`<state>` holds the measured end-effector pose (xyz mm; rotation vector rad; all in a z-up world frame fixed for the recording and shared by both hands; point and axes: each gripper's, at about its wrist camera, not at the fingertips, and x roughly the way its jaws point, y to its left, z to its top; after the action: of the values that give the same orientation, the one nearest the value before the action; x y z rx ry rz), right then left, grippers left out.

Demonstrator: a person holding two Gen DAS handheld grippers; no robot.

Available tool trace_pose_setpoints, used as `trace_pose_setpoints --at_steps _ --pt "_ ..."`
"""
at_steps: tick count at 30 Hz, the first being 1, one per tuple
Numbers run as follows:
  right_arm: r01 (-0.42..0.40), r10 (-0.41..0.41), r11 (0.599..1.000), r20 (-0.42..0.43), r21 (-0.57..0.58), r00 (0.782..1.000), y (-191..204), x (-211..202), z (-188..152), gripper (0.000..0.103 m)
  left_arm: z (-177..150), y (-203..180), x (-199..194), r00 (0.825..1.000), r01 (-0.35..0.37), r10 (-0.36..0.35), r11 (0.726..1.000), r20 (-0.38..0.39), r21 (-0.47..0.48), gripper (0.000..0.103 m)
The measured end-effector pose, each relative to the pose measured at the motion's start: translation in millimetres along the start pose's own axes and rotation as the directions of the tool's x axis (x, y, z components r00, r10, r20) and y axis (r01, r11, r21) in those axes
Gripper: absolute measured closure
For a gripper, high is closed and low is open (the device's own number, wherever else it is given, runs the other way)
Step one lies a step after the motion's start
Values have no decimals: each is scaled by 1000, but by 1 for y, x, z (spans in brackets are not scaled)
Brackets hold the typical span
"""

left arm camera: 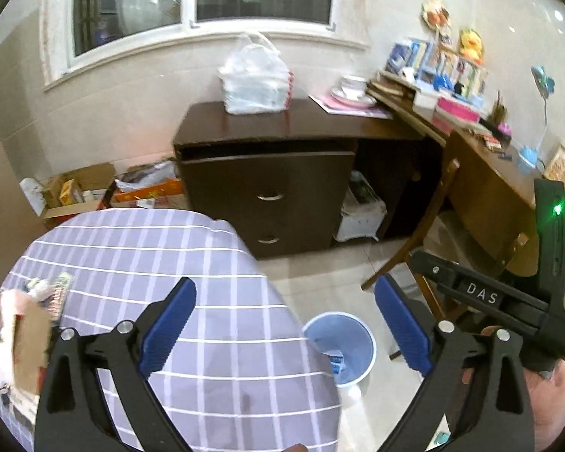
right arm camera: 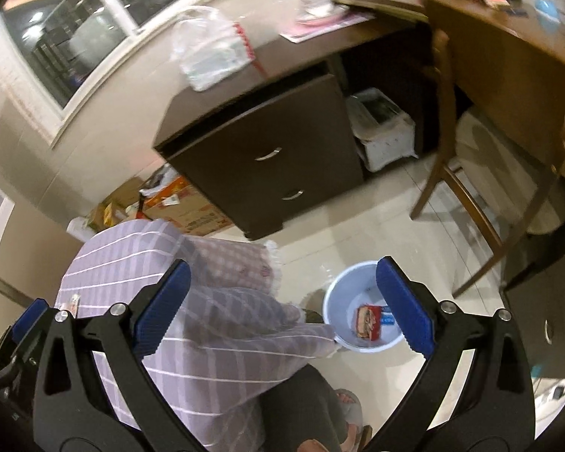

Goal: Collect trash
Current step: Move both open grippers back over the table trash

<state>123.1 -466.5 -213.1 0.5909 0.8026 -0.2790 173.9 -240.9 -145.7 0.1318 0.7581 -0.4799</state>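
Observation:
A light blue bin (right arm camera: pixel 361 309) stands on the floor beside the cloth-covered table; it also shows in the left wrist view (left arm camera: pixel 339 346). A red snack wrapper (right arm camera: pixel 367 322) and a small blue packet (right arm camera: pixel 387 318) lie inside it. My right gripper (right arm camera: pixel 282 305) is open and empty, held above the bin and table edge. My left gripper (left arm camera: pixel 282 324) is open and empty over the table. Wrappers and a cardboard piece (left arm camera: pixel 26 339) lie at the table's left edge. The right gripper's body (left arm camera: pixel 508 301) shows at the right of the left view.
The table has a purple checked cloth (left arm camera: pixel 150 256). A dark drawer cabinet (left arm camera: pixel 267 196) stands behind with a plastic bag (left arm camera: pixel 256 79) on top. A wooden chair (right arm camera: pixel 452 173) and a cluttered desk (left arm camera: pixel 489 158) are at the right. Cardboard boxes (right arm camera: pixel 184 207) sit on the floor at the left.

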Motion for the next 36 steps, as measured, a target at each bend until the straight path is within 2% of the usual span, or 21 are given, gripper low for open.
trace_pose_setpoints --at_steps 10,18,23,27,36 --pt "-72 72 984 -5 -160 997 88 -13 -15 6 -15 71 -61 992 -74 84 992 95 -103 9" --pt "-145 139 954 -41 -261 989 156 -11 -35 6 -37 136 -101 974 -163 190 966 122 -202 9" --pt "-200 185 918 -76 -341 980 204 -13 -55 6 -60 179 -123 959 -221 261 934 115 -279 9" --pt "-249 220 875 -116 -415 969 249 -12 -76 6 -80 213 -139 945 -262 312 903 99 -340 9" --pt "-359 281 767 -225 -532 933 339 1 -122 6 -125 268 -156 910 -369 414 841 31 -397 9"
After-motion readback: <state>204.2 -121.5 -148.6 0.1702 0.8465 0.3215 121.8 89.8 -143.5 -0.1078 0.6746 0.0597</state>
